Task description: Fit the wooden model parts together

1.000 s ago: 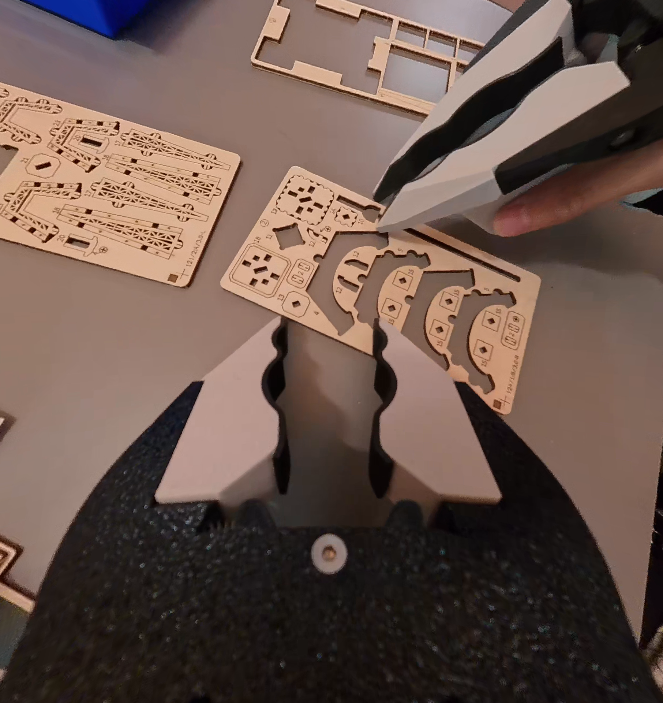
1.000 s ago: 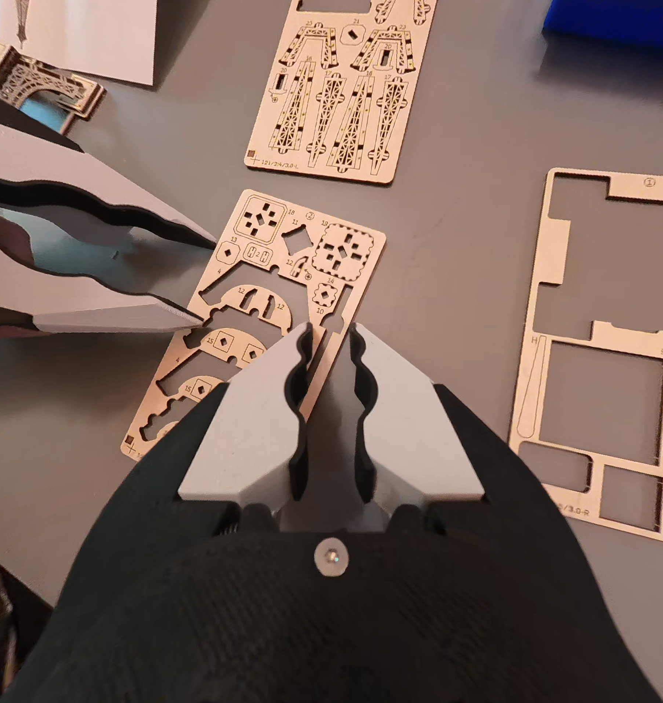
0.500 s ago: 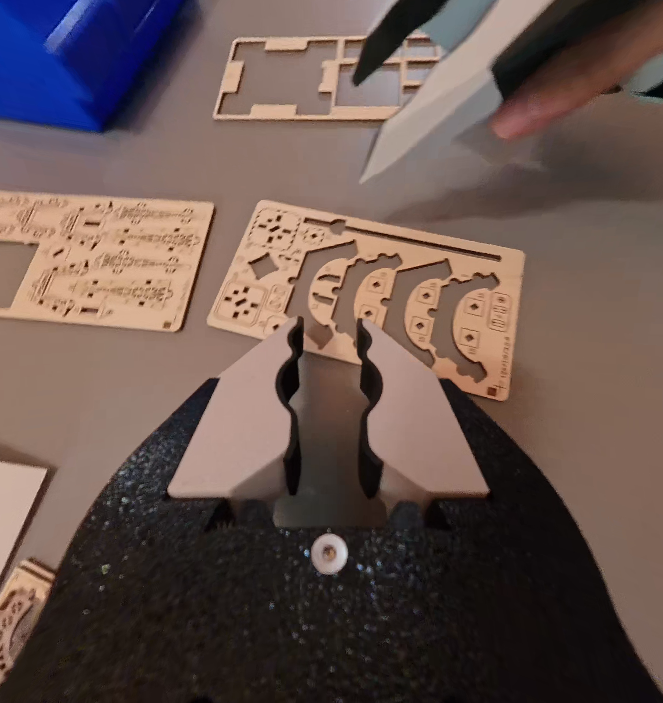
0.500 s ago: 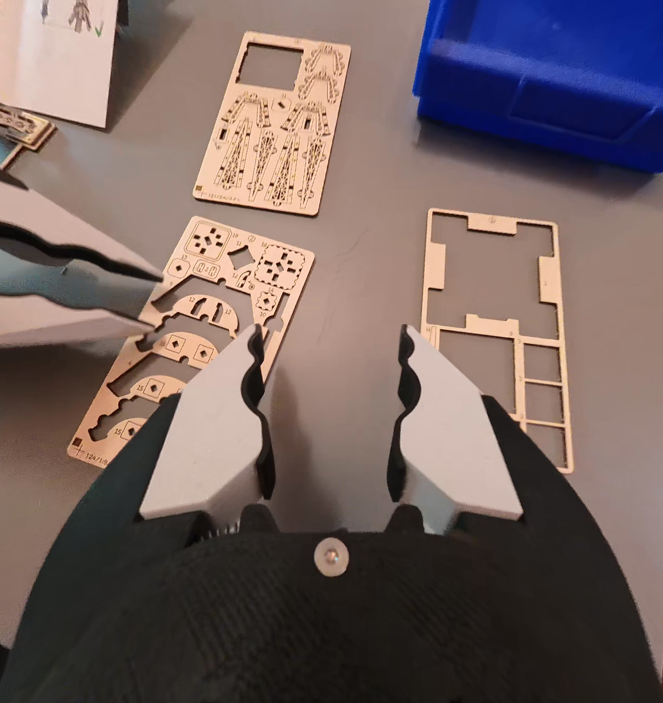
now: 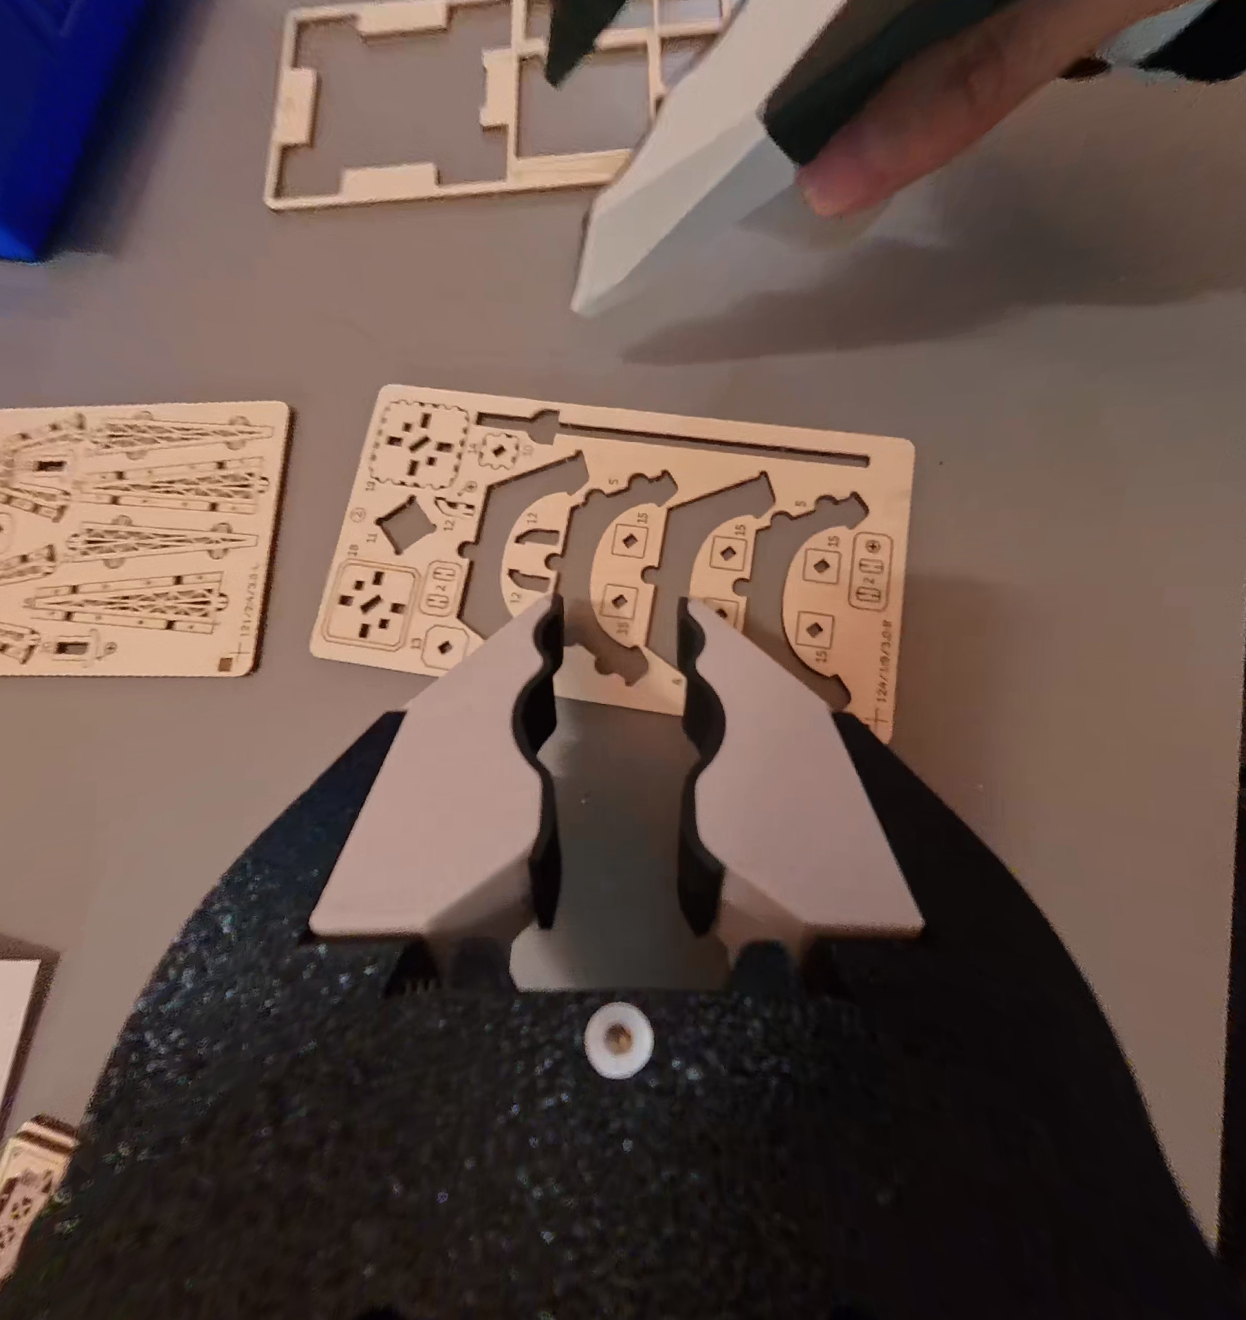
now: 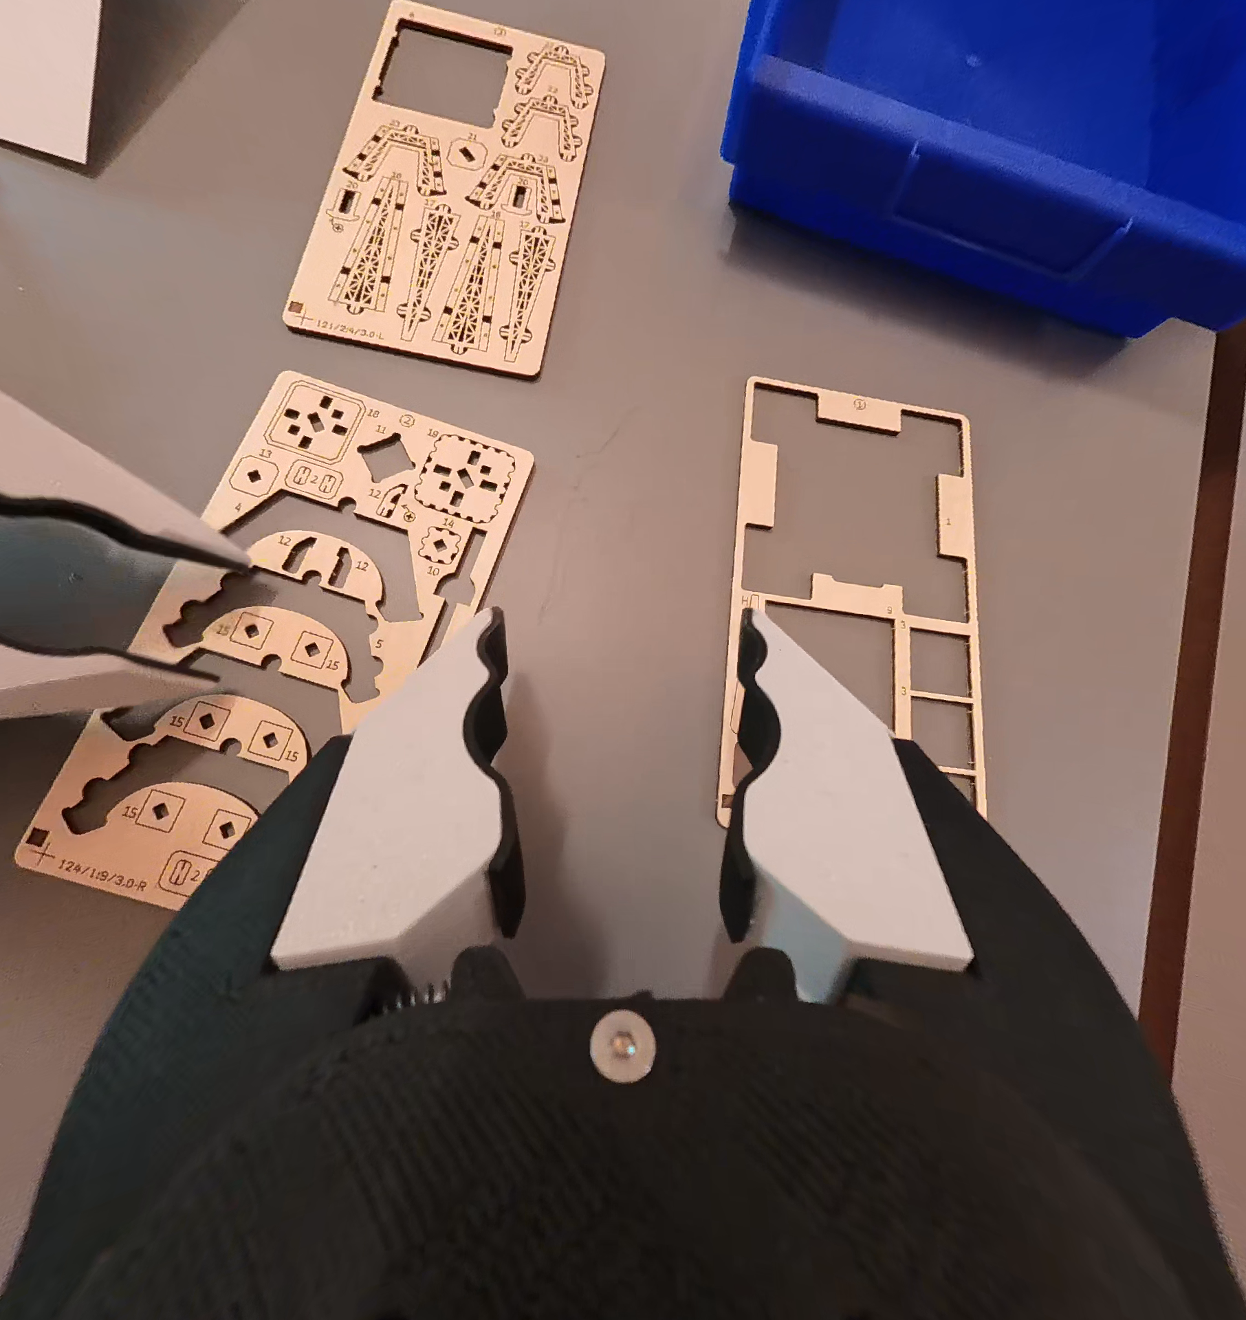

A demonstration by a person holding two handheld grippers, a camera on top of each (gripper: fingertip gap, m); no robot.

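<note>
The left gripper (image 5: 616, 614) covers the near edge of the arch sheet (image 5: 706, 457). The lattice sheet (image 5: 127, 536) and blue bin (image 5: 27, 121) run off the left edge. A blurred hand (image 5: 963, 107) exits top right, its gripper mostly out of frame.

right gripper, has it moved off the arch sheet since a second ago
Yes. The right gripper has pulled back from the arch sheet toward the emptied frame sheet; its jaws now stand open over bare table.
</note>
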